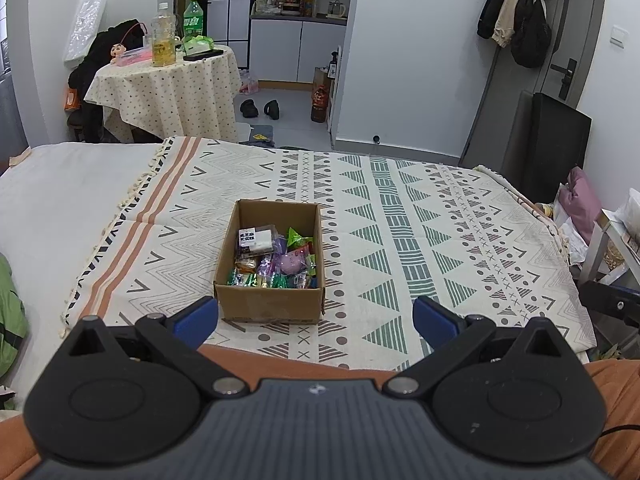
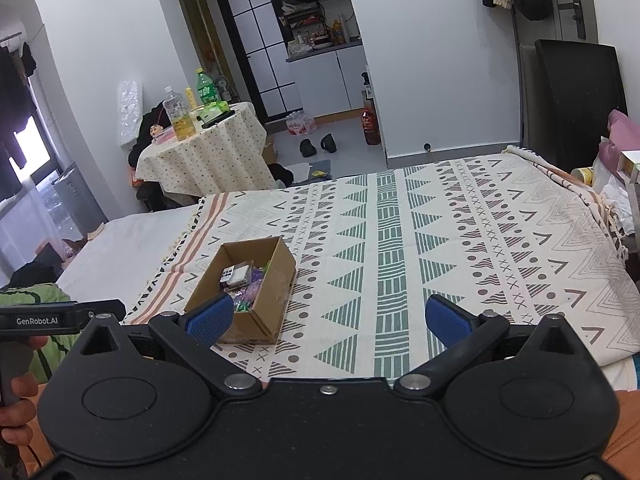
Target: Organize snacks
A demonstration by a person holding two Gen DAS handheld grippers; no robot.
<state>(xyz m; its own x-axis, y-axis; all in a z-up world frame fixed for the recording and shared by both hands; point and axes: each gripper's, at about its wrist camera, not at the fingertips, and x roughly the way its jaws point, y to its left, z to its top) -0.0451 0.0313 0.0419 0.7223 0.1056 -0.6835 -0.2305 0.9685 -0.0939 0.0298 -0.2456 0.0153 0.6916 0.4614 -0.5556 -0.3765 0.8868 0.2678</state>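
Note:
A brown cardboard box (image 1: 270, 304) sits on a patterned blanket (image 1: 400, 248) on the bed, and it holds several wrapped snacks (image 1: 276, 260) in green, purple and white. My left gripper (image 1: 316, 320) is open and empty, held back just short of the box's near wall. In the right wrist view the same box (image 2: 276, 300) lies ahead to the left, with snacks (image 2: 244, 280) showing inside. My right gripper (image 2: 330, 318) is open and empty, its left fingertip (image 2: 210, 317) overlapping the box's near corner in the image.
Past the bed's far edge stands a round table (image 1: 168, 88) with bottles and clutter. A hand (image 2: 18, 392) holding the other gripper's handle shows at lower left. A black panel (image 1: 556, 144) and pink pillow (image 1: 580, 200) stand at the right. Shoes (image 1: 260, 109) lie on the floor.

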